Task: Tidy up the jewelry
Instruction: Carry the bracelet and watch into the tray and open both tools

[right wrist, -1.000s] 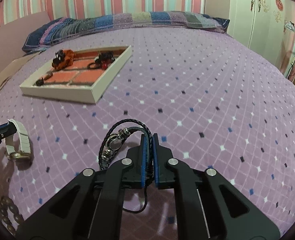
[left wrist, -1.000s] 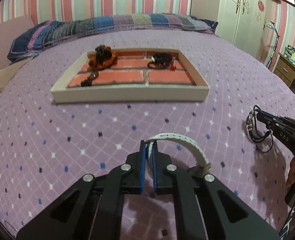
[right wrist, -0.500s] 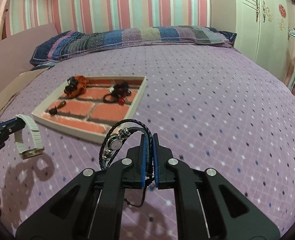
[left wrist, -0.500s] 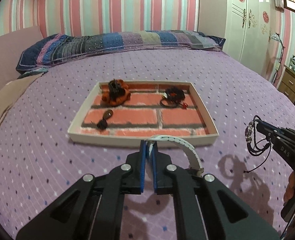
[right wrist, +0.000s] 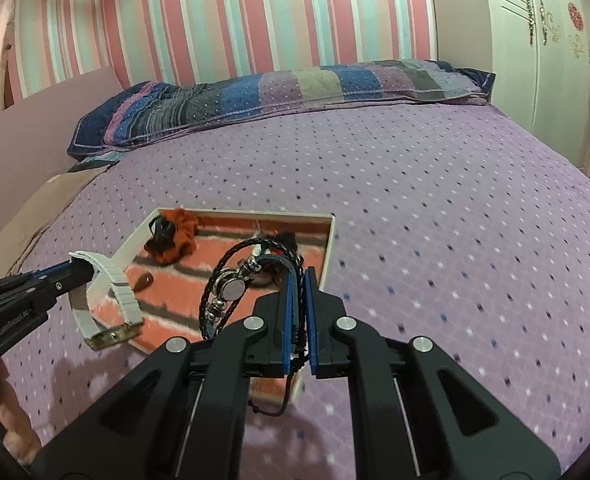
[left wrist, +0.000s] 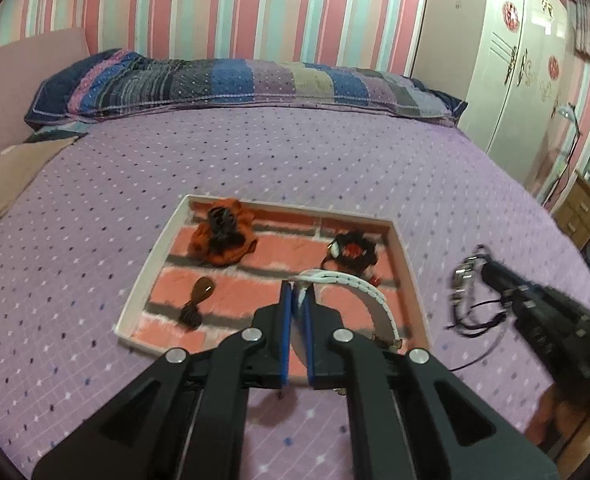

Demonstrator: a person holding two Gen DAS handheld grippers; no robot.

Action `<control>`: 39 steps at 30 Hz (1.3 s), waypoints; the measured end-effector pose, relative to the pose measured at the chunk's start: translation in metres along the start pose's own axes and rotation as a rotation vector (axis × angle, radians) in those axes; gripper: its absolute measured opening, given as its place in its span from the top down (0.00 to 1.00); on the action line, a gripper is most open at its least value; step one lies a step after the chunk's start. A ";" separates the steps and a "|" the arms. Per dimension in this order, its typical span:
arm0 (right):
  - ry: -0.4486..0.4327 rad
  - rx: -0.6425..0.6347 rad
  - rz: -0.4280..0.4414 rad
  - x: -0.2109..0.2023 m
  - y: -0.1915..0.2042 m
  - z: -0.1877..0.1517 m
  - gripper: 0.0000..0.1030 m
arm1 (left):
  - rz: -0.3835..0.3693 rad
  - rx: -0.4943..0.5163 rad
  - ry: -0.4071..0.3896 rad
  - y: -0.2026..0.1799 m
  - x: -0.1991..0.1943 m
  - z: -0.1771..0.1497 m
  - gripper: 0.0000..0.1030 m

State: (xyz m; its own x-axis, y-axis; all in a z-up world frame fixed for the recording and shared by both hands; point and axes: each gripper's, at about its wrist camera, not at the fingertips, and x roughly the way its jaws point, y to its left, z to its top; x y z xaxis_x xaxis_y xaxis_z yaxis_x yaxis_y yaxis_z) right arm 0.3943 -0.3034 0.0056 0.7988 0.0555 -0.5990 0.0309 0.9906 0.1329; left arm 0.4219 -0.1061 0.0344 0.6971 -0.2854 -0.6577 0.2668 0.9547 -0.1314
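**Both grippers over tray, each w/ a piece pinched**

White watch strap (left wrist: 369,290): held at one end by the left gripper (left wrist: 297,300), jaws closed on it. The band arcs from the jaw tips toward lower right of the left wrist frame, metal buckle end hanging lowest; in the right wrist view (right wrist: 107,292) it shows as a loop at mid-left, long axis roughly vertical, buckle at the bottom, over the tray's near-left edge.

Black braided bracelet (right wrist: 235,280) w/ silver round charms: pinched in the right gripper (right wrist: 301,280), jaws shut on its cords. The loop stands up and leans left of the jaws, thin cord tails dangling below. In the left wrist view it's blurred at mid-right (left wrist: 465,284), just beside the tray's right wall.

Tray (left wrist: 409,268): white rim, brick-pattern floor, lying on the purple bed (left wrist: 135,168). Inside: orange scrunchie w/ black piece on top (left wrist: 223,236) at far left, dark red-and-black bracelet (left wrist: 353,250) at far right, small brown pendant (left wrist: 197,300) near left. The strap's arc partly hides the red-and-black piece.

Striped pillow (left wrist: 235,84) along the bed's far edge; white wardrobe (left wrist: 515,60) at upper right.
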 end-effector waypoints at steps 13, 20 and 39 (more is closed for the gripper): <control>0.099 -0.002 -0.036 0.087 0.014 0.018 0.93 | 0.012 -0.018 0.116 0.005 0.095 0.040 0.94; 0.168 -0.001 -0.071 0.130 0.011 0.010 0.93 | 0.070 0.009 0.172 0.020 0.141 0.031 0.94; 0.268 -0.049 -0.136 0.187 0.017 0.021 0.91 | 0.168 0.048 0.210 0.041 0.190 0.037 0.94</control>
State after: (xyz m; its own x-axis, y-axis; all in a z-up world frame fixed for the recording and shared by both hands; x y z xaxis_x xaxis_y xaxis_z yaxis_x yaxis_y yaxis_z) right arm 0.5571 -0.2788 -0.0876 0.6024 -0.0538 -0.7964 0.0923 0.9957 0.0025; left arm 0.5901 -0.1242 -0.0685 0.5826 -0.0947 -0.8072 0.1939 0.9807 0.0249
